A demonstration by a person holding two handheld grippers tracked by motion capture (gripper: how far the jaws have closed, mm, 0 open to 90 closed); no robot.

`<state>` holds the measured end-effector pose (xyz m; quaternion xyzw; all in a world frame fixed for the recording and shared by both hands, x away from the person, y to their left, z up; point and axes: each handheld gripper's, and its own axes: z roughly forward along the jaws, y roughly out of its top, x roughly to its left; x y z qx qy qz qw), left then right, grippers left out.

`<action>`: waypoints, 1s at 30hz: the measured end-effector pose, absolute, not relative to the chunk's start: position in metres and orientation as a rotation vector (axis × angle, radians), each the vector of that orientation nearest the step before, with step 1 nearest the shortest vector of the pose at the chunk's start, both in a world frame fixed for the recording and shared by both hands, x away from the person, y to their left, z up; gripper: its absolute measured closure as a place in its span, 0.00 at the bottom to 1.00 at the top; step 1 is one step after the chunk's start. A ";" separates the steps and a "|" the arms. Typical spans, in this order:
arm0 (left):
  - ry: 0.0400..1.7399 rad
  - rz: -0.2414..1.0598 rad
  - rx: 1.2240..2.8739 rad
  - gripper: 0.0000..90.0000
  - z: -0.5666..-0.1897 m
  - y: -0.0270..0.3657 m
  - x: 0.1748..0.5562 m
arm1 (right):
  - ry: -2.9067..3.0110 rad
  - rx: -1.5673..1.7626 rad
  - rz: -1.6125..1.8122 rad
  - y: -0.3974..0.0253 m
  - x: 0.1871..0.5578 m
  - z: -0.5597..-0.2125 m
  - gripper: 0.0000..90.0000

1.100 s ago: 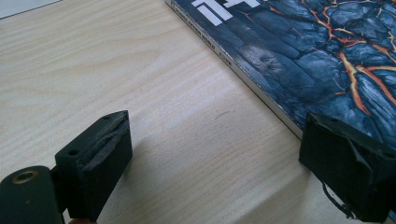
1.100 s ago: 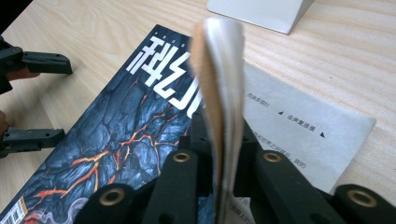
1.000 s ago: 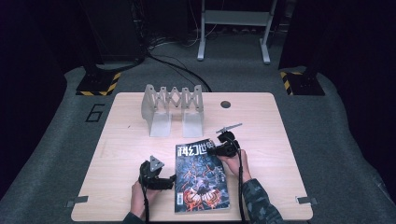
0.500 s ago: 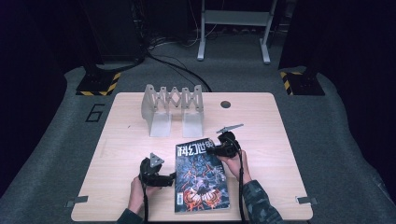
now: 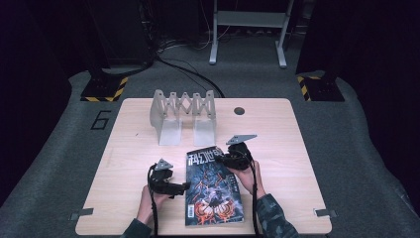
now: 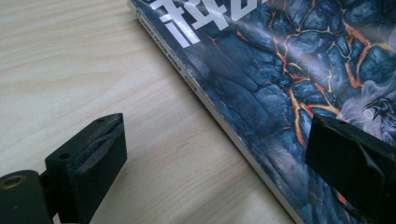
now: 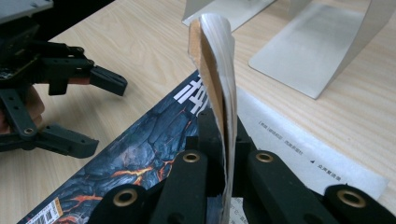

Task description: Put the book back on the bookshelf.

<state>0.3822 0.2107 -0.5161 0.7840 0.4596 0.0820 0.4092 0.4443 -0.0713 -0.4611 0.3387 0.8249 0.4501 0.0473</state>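
A magazine (image 5: pixel 213 198) with a dark, lava-patterned cover lies flat at the table's near middle. My right gripper (image 5: pixel 224 159) sits at its far right corner, shut on the cover and a few pages, which stand curled up between the jaws (image 7: pixel 217 51). The rest of the magazine (image 7: pixel 135 149) stays flat, with a white inner page exposed. My left gripper (image 5: pixel 185 187) is open at the magazine's left edge. In the left gripper view the spine (image 6: pixel 219 116) runs between the wide-apart jaws, one over bare wood and one over the cover. The open left gripper (image 7: pixel 100 116) also appears in the right gripper view.
A grey metal expanding file rack (image 5: pixel 184 106) stands at the table's far middle, its base plates (image 7: pixel 317 51) just beyond the magazine. A small round hole (image 5: pixel 239 110) is in the wooden table (image 5: pixel 297 148). Dark floor and cables surround the table.
The left gripper has edged slightly forward along the magazine's left edge. The right gripper stays at the far corner with the pages held.
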 end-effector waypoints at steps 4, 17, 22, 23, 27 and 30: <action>1.137 0.165 1.988 0.06 -0.516 0.204 0.387 | 2.485 1.002 1.403 -0.072 0.438 -0.454 0.99; 1.084 0.070 2.007 0.15 -0.519 0.184 0.400 | 2.453 0.942 1.437 -0.073 0.427 -0.443 0.99; 1.075 0.078 2.023 0.23 -0.518 0.179 0.400 | 2.460 0.942 1.449 -0.074 0.431 -0.448 0.99; 1.075 0.080 2.024 0.23 -0.518 0.179 0.400 | 2.458 0.948 1.457 -0.075 0.431 -0.449 0.99; 1.091 0.092 2.018 0.31 -0.518 0.181 0.400 | 2.467 0.992 1.463 -0.079 0.436 -0.456 0.98; 1.106 0.158 2.015 0.41 -0.519 0.180 0.397 | 2.511 1.088 1.402 -0.079 0.442 -0.469 0.97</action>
